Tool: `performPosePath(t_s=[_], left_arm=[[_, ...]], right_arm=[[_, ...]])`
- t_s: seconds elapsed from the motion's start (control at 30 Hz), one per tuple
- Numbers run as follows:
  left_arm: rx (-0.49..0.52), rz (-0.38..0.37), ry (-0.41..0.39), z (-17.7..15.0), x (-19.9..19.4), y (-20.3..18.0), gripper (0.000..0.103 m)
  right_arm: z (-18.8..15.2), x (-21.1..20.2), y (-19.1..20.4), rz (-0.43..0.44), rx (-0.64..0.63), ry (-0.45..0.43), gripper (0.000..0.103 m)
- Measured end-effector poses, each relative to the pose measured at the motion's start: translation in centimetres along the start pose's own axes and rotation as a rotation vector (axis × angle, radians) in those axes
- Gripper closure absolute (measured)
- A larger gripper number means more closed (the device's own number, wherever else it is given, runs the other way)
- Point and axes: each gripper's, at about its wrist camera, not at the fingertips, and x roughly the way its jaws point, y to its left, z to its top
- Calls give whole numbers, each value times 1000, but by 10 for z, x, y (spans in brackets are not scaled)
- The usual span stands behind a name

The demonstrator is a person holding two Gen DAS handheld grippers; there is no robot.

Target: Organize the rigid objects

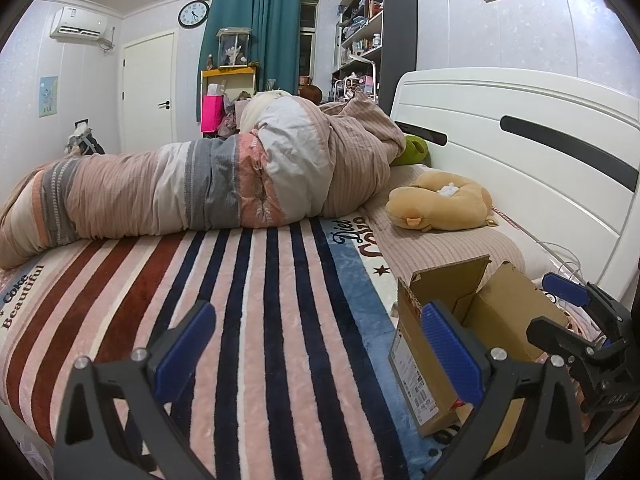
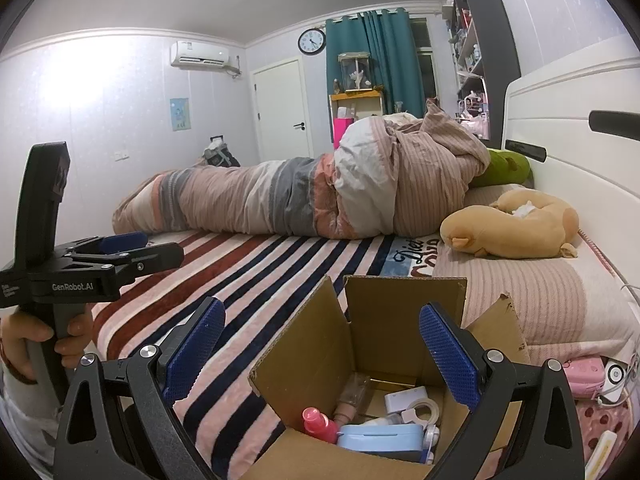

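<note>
Risk of tipping the cardboard box point(image 2: 360, 364) on the soft striped blanket point(image 1: 256, 320) if a flap gets nudged; could also jostle the pink bottle point(image 2: 318, 424), blue case point(image 2: 380, 438) and tape roll point(image 2: 424, 408) packed inside. Right gripper point(image 2: 320, 348) poised over the box opening, jaws spread wide, holding nothing. Left gripper point(image 1: 320, 344) held level above the blanket just left of the box, jaws likewise released and empty. Hand point(image 2: 28, 340) wrapped around the left handle.
</note>
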Motion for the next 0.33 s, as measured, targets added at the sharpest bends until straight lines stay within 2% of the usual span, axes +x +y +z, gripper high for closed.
performPosePath(t_s=[0.33], left_arm=[[3, 9, 2, 0, 1, 2, 1]], right_arm=[[-1, 2, 3, -3, 5, 3, 5]])
